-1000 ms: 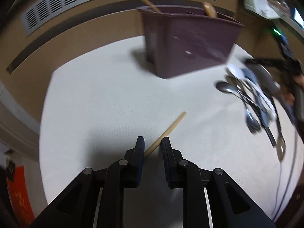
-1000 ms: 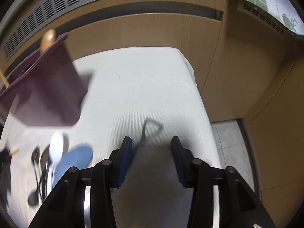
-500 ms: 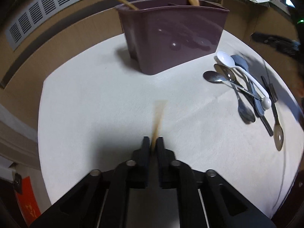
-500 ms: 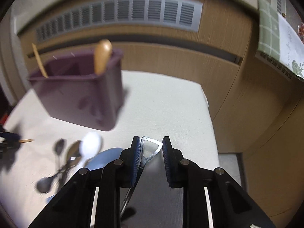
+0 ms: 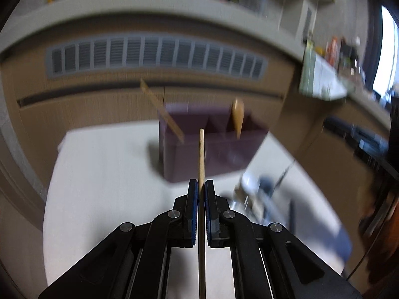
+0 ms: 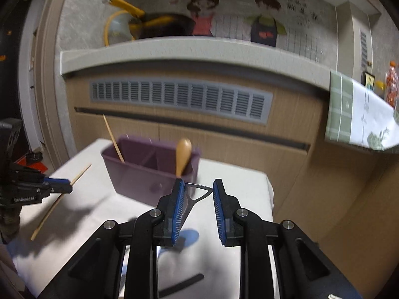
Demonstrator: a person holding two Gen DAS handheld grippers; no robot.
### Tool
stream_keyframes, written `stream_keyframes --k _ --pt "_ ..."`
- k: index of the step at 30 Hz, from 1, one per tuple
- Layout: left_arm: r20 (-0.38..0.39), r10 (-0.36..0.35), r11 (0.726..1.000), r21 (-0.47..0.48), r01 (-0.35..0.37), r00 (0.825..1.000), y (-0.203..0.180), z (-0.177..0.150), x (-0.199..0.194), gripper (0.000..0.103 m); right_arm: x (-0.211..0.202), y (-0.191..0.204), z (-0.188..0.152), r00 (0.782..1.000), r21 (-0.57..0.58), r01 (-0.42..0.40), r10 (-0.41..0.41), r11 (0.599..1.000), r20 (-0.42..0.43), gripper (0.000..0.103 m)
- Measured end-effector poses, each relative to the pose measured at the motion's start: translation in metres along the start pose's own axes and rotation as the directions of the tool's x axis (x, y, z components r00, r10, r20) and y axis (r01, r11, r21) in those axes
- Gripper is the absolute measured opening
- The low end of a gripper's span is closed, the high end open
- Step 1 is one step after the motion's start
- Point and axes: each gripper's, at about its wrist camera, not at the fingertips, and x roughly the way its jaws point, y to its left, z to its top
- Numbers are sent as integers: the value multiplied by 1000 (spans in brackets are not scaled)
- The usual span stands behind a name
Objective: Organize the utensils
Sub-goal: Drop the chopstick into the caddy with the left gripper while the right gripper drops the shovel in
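My left gripper (image 5: 201, 186) is shut on a wooden chopstick (image 5: 201, 154) and holds it above the table, pointing at the purple utensil caddy (image 5: 209, 154). The caddy holds another chopstick (image 5: 162, 109) and a wooden spoon (image 5: 238, 117). My right gripper (image 6: 198, 194) is closed on the triangular metal handle end of a blue spatula (image 6: 197, 194), which spans the gap between the pads and hangs above the table in front of the caddy (image 6: 149, 172). The left gripper (image 6: 58, 185) with its chopstick (image 6: 59, 199) shows at the left of the right wrist view.
Several loose spoons lie blurred in a pile (image 5: 256, 194) on the white table (image 5: 104, 174) right of the caddy. A dark utensil (image 6: 182, 285) lies on the table below my right gripper. A wooden counter with a vent grille (image 6: 179, 99) stands behind.
Both grippers have lifted off the table with their utensils. The left has raised the chopstick toward the caddy. The right has raised the spatula, and both views now look more level.
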Motion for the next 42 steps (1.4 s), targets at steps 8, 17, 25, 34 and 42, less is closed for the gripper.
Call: stream_keyframes --k 8,17,25,34,42 --pt "474 60 997 -61 -35 879 -29 98 -21 5 -12 10 72 988 -45 12 -5 999 152 21" --pt "607 154 986 -144 -83 780 -22 133 45 5 30 2 123 980 -58 32 -20 998 197 21" --pt "491 109 990 -133 -49 864 -11 108 106 14 90 2 94 995 -68 -71 76 995 67 22" --pt "338 190 967 -227 -117 922 -1 66 65 28 87 -1 58 1000 -46 -14 14 999 -9 26" --pt "138 275 955 -150 -254 952 -22 -8 31 28 74 -1 -9 987 26 0 5 1000 -159 26"
